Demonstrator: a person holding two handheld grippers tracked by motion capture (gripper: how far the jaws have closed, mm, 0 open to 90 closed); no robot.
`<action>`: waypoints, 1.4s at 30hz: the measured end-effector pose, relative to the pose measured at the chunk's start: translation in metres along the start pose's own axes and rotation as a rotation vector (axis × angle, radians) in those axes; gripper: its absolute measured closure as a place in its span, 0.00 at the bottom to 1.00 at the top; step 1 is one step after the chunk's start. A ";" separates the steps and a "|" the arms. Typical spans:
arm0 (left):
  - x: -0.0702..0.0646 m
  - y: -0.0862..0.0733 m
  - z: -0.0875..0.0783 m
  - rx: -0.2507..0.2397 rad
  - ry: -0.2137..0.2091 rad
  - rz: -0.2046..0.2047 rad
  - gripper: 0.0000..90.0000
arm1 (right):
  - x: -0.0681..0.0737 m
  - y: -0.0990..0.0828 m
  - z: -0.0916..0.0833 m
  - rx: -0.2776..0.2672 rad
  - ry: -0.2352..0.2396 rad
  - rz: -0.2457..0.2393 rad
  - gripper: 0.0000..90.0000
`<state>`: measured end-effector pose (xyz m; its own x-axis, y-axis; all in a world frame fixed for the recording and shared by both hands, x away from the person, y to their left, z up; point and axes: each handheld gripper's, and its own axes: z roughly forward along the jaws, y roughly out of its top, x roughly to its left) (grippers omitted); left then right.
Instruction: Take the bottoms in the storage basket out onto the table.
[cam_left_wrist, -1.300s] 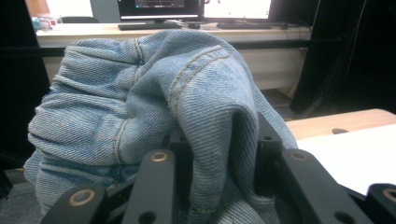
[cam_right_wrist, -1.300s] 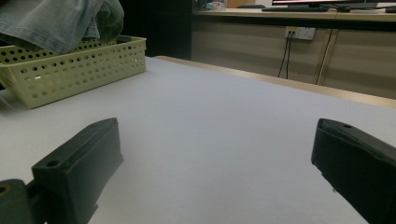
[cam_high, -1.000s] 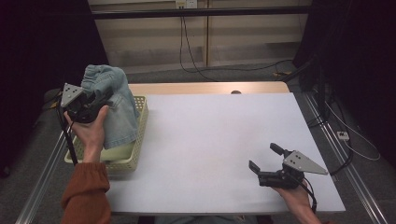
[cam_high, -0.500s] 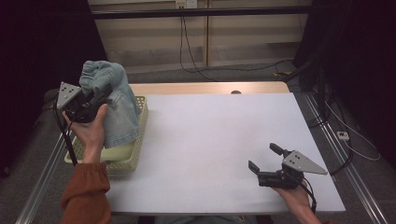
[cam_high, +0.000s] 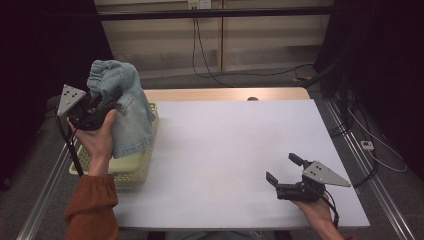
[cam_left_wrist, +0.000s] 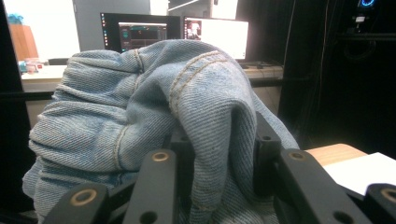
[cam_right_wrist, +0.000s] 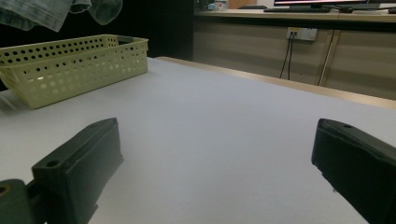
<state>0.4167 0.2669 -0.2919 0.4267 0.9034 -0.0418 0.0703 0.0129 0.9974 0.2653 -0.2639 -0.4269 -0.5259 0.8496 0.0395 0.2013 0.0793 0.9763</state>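
- Two tools are in use, one in each hand of the person, and they do different work at this moment.
- The left tool (cam_high: 102, 107) is held high above the yellow basket (cam_high: 132, 167) at the left edge of the counter (cam_high: 235, 145). Its jaws are clamped on a fold of the denim garment (cam_high: 125, 110).
- In the left gripper view the cloth is bunched between the two black jaws and spills over them, so the grip looks deep and firm.
- The garment hangs down from the tool, and its lower end reaches into the basket or is just above it; I cannot tell if it touches the bottom. I judge it is held high so that the cloth can clear the basket wall.
- The right tool (cam_high: 285, 172) rests low at the near right part of the counter, well apart from the basket. Its jaws stand wide apart with nothing between them, as the right gripper view shows clearly.
- Probably it waits there, facing the free white surface, to take the garment when it comes over.
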 end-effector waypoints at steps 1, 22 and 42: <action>-0.001 0.001 0.000 -0.003 -0.001 0.001 0.77 | 0.000 0.000 0.000 0.000 0.000 0.001 0.02; -0.023 0.011 0.005 0.004 -0.083 0.018 0.78 | 0.000 0.000 0.001 -0.001 0.003 -0.001 0.02; -0.044 0.018 0.007 0.017 -0.132 0.035 0.78 | 0.000 0.000 0.001 -0.003 0.008 -0.002 0.02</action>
<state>0.4052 0.2241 -0.2728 0.5441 0.8389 -0.0157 0.0682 -0.0256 0.9973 0.2662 -0.2631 -0.4270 -0.5327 0.8454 0.0389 0.1978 0.0797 0.9770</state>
